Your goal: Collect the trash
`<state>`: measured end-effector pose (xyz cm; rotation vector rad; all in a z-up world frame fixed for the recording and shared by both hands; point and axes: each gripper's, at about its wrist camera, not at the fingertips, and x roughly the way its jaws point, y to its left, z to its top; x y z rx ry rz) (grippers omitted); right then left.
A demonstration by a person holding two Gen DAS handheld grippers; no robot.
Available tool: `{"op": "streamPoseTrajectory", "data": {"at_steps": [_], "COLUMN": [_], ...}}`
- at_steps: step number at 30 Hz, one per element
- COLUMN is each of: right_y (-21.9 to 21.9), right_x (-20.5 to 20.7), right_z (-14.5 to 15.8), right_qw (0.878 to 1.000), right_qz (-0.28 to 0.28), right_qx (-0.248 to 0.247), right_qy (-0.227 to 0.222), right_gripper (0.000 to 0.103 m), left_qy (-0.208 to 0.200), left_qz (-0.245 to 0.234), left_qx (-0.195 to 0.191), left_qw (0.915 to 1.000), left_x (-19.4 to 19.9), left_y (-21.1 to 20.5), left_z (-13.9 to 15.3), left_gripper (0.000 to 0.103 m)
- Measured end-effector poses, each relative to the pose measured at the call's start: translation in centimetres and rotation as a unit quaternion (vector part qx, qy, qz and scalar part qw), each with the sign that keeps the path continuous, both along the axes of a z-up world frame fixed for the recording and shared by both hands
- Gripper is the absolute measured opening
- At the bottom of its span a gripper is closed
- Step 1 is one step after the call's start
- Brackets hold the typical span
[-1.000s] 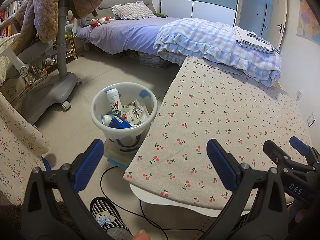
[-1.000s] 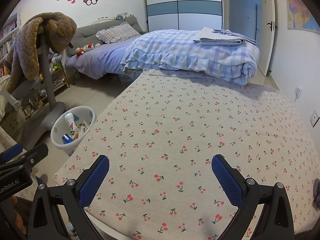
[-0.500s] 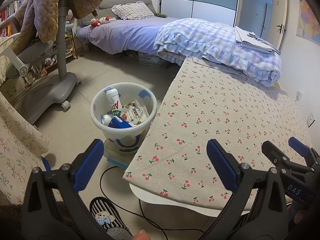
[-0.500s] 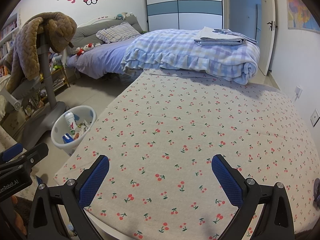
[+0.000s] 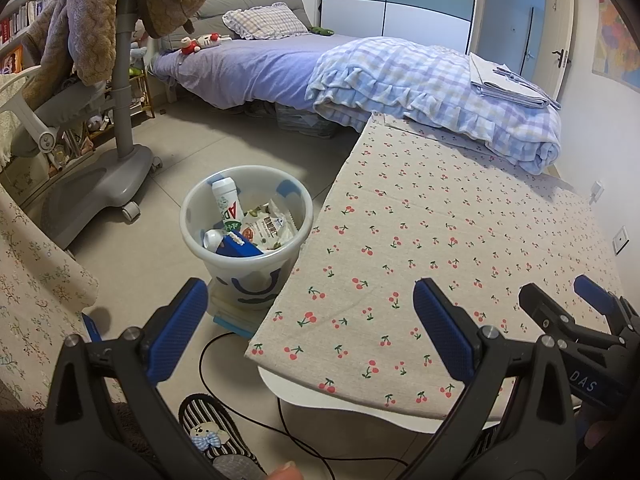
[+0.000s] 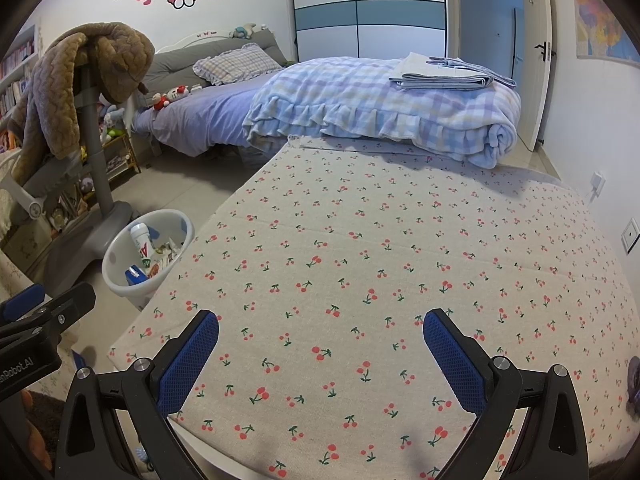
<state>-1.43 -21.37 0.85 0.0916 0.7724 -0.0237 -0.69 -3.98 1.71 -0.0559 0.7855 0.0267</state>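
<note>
A white trash bin (image 5: 192,236) (image 6: 116,258) stands on the floor by the table's left edge. Inside lie a white bottle (image 5: 227,204) (image 6: 142,240), snack wrappers (image 5: 269,229) and a blue carton (image 5: 236,249). My left gripper (image 5: 310,322) hovers open over the table's near left corner with nothing between its blue pads. My right gripper (image 6: 320,350) is open and empty above the cherry-print tablecloth (image 6: 380,264) (image 5: 440,248). Each gripper shows at the edge of the other's view.
A bed with a folded plaid quilt (image 6: 384,108) borders the table's far end. A grey wheeled stand (image 5: 116,152) draped with a brown blanket stands left of the bin. A black cable (image 5: 224,384) and a striped slipper (image 5: 212,436) lie on the floor below me.
Both grippers have drifted very slightly; the views are almost unchanged and both stay open and empty.
</note>
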Motion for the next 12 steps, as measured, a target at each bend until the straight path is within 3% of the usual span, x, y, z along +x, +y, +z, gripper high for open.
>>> {"op": "streamPoseTrajectory", "data": {"at_steps": [12], "right_y": [0.32], "right_x": [0.19], "right_z": [-0.66], "right_qw": [1.0], "right_qz": [0.002], "right_qx": [0.006], "right_qy": [0.009], "right_gripper": [0.103], "left_qy": [0.004], "left_qz": [-0.015], "left_qx": [-0.012], "left_qw": [0.9998], "left_x": [-0.17], "left_y": [0.06], "left_z": [0.63], "left_gripper": [0.102]}}
